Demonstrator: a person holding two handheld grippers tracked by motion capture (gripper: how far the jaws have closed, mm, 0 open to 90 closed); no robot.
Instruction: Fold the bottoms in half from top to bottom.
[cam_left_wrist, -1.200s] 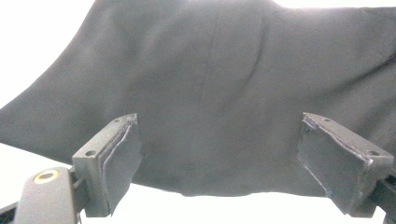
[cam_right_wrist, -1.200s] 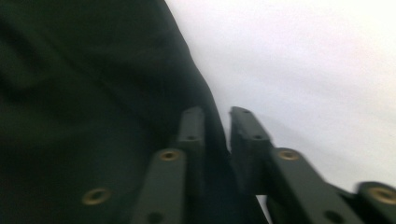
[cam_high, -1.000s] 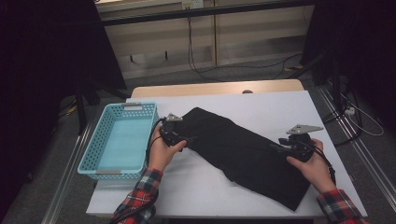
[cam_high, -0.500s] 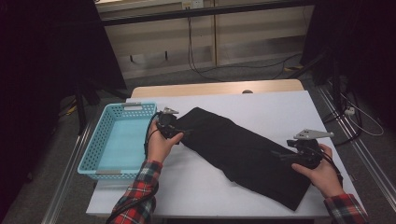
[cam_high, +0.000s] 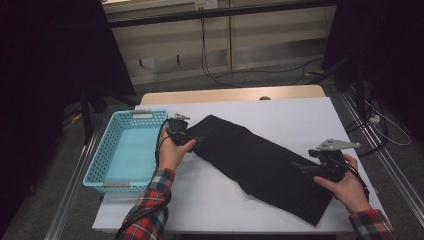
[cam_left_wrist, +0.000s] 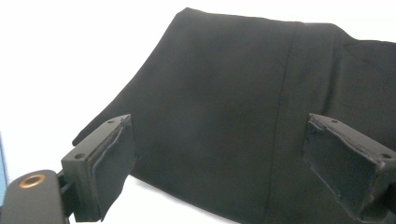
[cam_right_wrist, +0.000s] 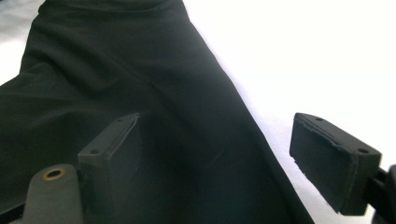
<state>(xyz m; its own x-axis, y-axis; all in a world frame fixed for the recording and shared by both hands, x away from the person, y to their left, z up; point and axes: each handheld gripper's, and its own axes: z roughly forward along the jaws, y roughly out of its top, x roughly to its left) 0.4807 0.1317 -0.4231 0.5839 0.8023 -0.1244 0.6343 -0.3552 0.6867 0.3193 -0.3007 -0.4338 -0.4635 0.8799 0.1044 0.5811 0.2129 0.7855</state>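
The right gripper (cam_high: 307, 168) has drawn back to the cloth's near-right edge, its jaws just opening and now released over the black garment (cam_high: 260, 162), which lies flat across the white table (cam_high: 300, 117). The left gripper (cam_high: 192, 141) stands agape too; a regrasp seems next.

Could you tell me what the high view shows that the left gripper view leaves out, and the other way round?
High view: the whole blue basket left of the black cloth, the left gripper at the cloth's near-basket end, the right gripper at its other end, both plaid sleeves, and the floor beyond the table.
Left gripper view: the left gripper's jaws standing wide apart over the cloth, pads clear of it, and a seam running down the fabric.
Both: the black cloth lying flat on the white table.
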